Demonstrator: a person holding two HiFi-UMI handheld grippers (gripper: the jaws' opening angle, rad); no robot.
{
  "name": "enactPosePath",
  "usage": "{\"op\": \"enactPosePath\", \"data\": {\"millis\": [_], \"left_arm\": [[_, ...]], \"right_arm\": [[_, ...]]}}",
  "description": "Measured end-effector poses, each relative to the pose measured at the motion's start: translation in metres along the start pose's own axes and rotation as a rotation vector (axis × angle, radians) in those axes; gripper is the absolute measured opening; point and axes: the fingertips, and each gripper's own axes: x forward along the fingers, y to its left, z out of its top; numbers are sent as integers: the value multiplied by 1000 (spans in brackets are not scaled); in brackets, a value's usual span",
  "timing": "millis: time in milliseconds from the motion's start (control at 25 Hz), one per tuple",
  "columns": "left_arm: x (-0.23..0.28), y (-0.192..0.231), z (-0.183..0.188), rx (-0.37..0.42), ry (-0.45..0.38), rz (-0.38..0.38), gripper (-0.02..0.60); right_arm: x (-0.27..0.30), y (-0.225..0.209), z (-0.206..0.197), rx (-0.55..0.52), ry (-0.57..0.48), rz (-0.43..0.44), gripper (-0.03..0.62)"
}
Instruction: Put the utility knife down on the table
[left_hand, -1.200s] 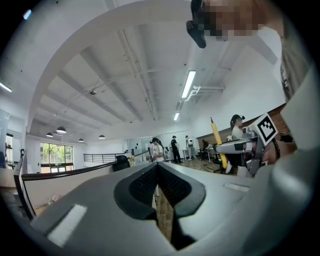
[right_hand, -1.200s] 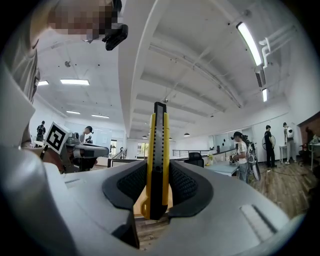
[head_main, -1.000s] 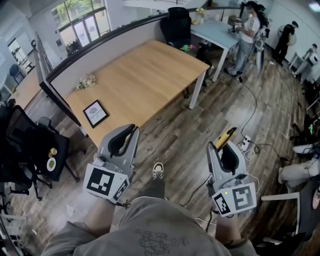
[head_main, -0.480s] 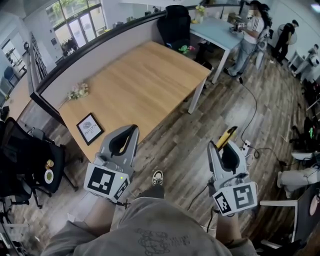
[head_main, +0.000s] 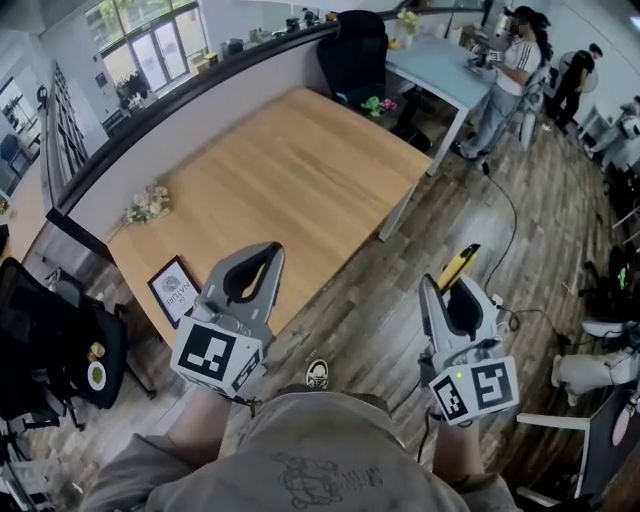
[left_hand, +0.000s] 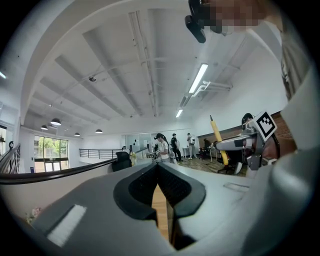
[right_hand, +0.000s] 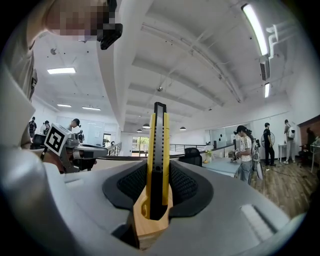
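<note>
The yellow utility knife (right_hand: 157, 150) is pinched in the right claw (head_main: 450, 290), blade end pointing outward, above the wooden floor (head_main: 470, 220). The left claw (head_main: 268, 256) is pressed together on nothing, over the near edge of the worktop (head_main: 290, 170).

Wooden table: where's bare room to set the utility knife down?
Bare: the middle and right end of the wooden table, from the partition to the near edge. Crowded only at the left end: flowers by the partition, framed card at the near corner, left gripper close beside it.
</note>
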Motion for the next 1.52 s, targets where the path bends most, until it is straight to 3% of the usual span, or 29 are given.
{"op": "enactPosePath", "data": {"millis": [280, 640, 1080, 1520], "left_arm": [[48, 25, -9, -12, 6, -12, -2], [122, 55, -31, 2, 25, 41, -2], [254, 94, -38, 21, 114, 245, -2], [363, 109, -37, 6, 150, 395, -2]], "right_arm": [[52, -23, -4, 13, 12, 13, 135], [132, -78, -20, 4, 2, 66, 135], [274, -183, -26, 4, 24, 284, 135], [371, -281, -33, -20, 70, 429, 135]]}}
